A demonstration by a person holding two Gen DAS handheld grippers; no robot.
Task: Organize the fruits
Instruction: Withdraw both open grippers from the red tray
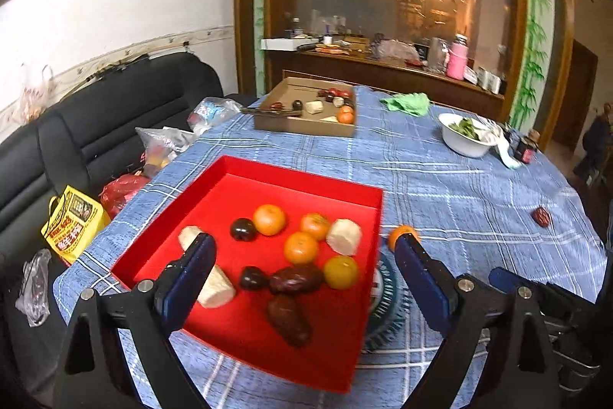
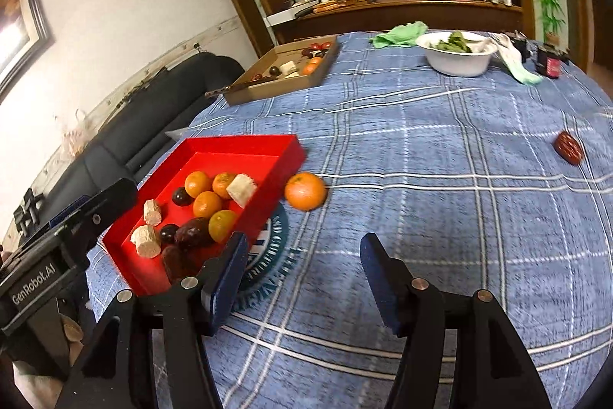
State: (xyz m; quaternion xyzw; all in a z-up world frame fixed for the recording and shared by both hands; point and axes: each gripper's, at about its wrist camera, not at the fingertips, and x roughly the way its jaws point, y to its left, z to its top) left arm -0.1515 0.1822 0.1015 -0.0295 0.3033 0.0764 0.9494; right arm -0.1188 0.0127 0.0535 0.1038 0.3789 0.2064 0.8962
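Observation:
A red tray on the blue checked tablecloth holds several oranges, dark plums, brown dates and pale cut chunks. My left gripper hovers over the tray, jaws wide, nothing between them. One orange lies on the cloth just right of the tray. A red date lies alone far right. My right gripper is open above bare cloth, near the tray's corner, holding nothing.
A cardboard box with more fruit sits at the table's far side. A white bowl of greens, a green cloth and a small dark jar stand far right. A black sofa with bags borders the left edge.

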